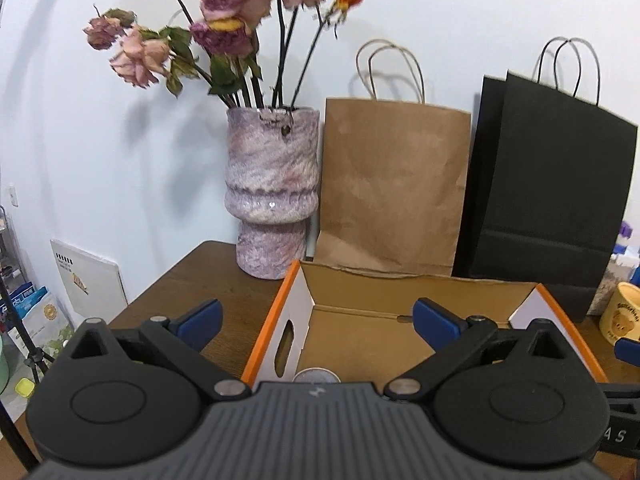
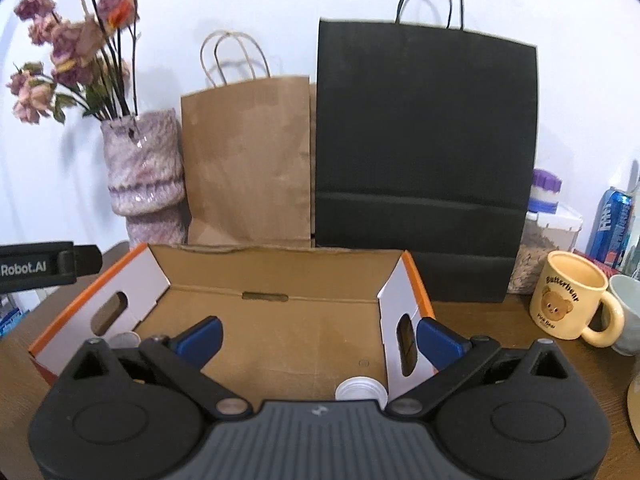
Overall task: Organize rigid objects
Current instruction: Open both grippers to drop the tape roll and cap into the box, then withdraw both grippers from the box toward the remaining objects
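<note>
Two tools are hovering over the near edge of one open cardboard box on the brown desk, both spread wide and gripping nothing: the left tool above the box's left half, the right tool straddling its right end wall. Two round things are sitting low inside the box: a greyish lid half hidden behind the left tool's body, and a white ribbed cap near the right wall. A third pale round shape is peeking out at the left, too hidden to name. Right of the box, one yellow bear mug is standing beside a pale cup cut off by the edge. Behind, one mottled vase of dried roses, one brown paper bag and one black paper bag are lining the wall.
</note>
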The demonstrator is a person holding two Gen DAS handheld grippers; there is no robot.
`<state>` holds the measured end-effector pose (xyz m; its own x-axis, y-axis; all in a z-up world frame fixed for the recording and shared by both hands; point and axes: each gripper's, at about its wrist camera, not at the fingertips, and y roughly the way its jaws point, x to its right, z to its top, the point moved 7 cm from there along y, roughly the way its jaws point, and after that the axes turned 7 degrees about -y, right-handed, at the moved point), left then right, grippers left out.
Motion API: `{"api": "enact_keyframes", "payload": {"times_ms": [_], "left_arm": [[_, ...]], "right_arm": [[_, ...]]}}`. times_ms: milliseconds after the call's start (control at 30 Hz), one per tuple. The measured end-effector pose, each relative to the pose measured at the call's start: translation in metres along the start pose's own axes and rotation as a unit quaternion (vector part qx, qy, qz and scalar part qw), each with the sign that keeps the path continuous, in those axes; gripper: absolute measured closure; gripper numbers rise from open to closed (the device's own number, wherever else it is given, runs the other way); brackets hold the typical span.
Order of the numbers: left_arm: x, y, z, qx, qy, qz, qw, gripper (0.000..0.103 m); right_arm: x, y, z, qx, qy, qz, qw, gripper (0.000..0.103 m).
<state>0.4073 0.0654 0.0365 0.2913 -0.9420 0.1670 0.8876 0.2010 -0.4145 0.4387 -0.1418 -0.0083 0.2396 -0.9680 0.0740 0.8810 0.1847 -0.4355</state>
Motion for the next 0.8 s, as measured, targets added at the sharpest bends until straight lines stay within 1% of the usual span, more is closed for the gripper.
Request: {"api": "enact_keyframes", "payload": {"times_ms": [233,433,800], "left_arm": [[-0.006,-0.034,0.001,0.015,-0.002,-0.011,0.9998,0.0],[-0.009,-0.068,-0.002,0.032,0.001,-0.03,0.999,0.0],[-0.016,-0.124,-0.012,0.052,0.006,-0.062,0.9967,0.0]], "right_arm": [[0.007,-0.038,0.001,0.025,0.002,-0.004,1.0,0.0],[0.011,-0.077,0.0,0.05,-0.003,-0.004,0.999,0.0],[0.016,-0.148,-0.013,0.084,-0.009,0.006,0.996,0.0]]}}
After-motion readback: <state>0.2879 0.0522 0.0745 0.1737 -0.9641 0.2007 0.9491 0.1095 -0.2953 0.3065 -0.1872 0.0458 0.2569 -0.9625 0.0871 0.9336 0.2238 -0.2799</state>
